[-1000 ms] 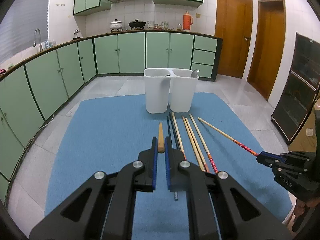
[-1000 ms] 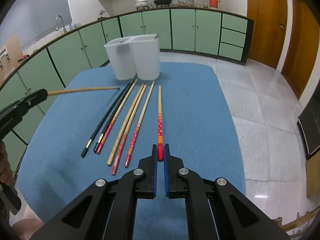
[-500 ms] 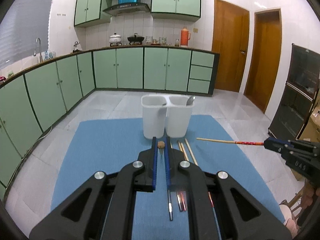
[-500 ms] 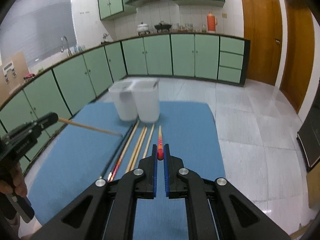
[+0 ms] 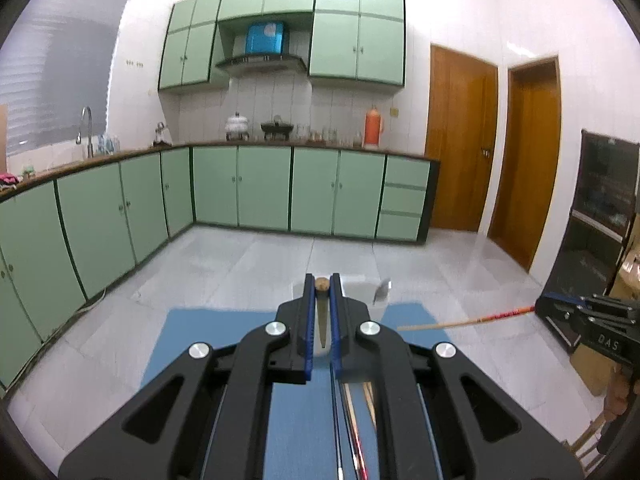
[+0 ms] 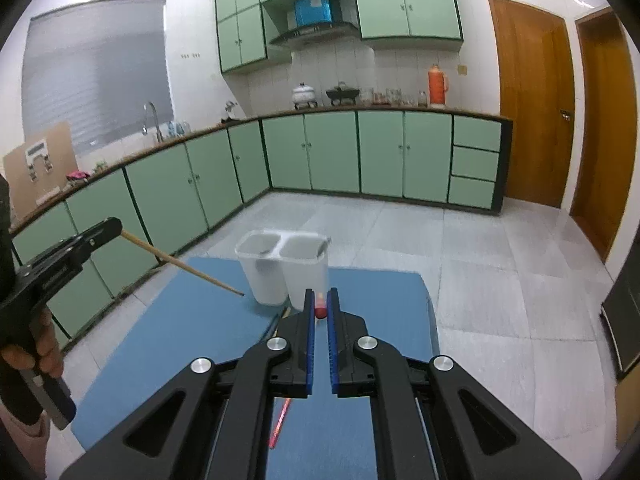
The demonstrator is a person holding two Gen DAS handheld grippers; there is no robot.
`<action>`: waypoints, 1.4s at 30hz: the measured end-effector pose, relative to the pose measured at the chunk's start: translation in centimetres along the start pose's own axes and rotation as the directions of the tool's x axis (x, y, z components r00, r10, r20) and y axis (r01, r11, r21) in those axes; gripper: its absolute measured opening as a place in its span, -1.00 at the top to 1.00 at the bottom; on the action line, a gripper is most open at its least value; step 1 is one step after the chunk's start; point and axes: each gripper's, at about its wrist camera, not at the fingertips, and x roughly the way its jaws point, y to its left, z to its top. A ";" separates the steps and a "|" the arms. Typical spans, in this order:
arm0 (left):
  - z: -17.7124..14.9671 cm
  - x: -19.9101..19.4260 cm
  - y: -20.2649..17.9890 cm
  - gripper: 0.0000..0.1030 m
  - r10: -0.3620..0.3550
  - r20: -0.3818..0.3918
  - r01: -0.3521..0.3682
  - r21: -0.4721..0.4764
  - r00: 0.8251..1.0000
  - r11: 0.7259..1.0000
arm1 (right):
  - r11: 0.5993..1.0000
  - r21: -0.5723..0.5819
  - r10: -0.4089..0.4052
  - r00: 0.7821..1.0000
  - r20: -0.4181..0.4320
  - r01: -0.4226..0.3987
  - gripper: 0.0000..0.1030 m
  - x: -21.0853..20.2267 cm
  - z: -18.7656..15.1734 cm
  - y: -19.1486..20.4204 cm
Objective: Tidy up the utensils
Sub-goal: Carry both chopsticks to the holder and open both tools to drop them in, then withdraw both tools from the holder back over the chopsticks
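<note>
Now each gripper pinches one chopstick by its butt — the left gripper (image 5: 322, 286) a plain wooden chopstick (image 6: 182, 265), the right gripper (image 6: 320, 306) a red-ended chopstick (image 5: 466, 322). Both sticks slope tip-down toward the white twin-compartment holder (image 6: 280, 276); the plain tip sits just beside its left cup, so the left looks nearer.

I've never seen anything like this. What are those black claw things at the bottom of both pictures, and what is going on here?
No robot here: a person holds a hand-held gripper in each hand, each with a camera looking along its two fingers. One picture is from the left gripper, the other from the right gripper.

The left one is shut on a plain wooden chopstick; the right one is shut on a red-patterned chopstick. Each picture shows the other gripper from the side.

Below lies a blue mat with a white two-compartment holder and more chopsticks. A spoon stands in the holder.
</note>
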 end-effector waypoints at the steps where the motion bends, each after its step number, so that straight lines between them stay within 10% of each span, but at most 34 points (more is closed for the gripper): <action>1: 0.5 -0.1 0.1 0.89 0.001 0.013 -0.001 0.000 1.000 1.000 | 1.000 -0.002 0.010 1.000 0.009 -0.010 0.89 -0.2 0.5 -0.1; 11: 5.5 1.9 -0.7 0.89 0.010 0.116 -0.010 -0.002 0.993 1.000 | 0.997 -0.060 0.055 0.996 0.077 -0.050 0.89 1.1 6.8 0.7; 33: 4.3 16.8 1.2 0.84 -0.012 -0.116 0.011 -0.017 0.993 1.000 | 0.995 -0.048 0.075 0.988 -0.133 -0.082 0.88 16.6 8.2 1.6; 42: 3.4 14.6 1.7 0.12 0.004 -0.091 -0.006 -0.021 0.996 1.000 | 1.000 -0.019 0.010 0.998 -0.066 -0.011 0.22 14.1 7.2 0.6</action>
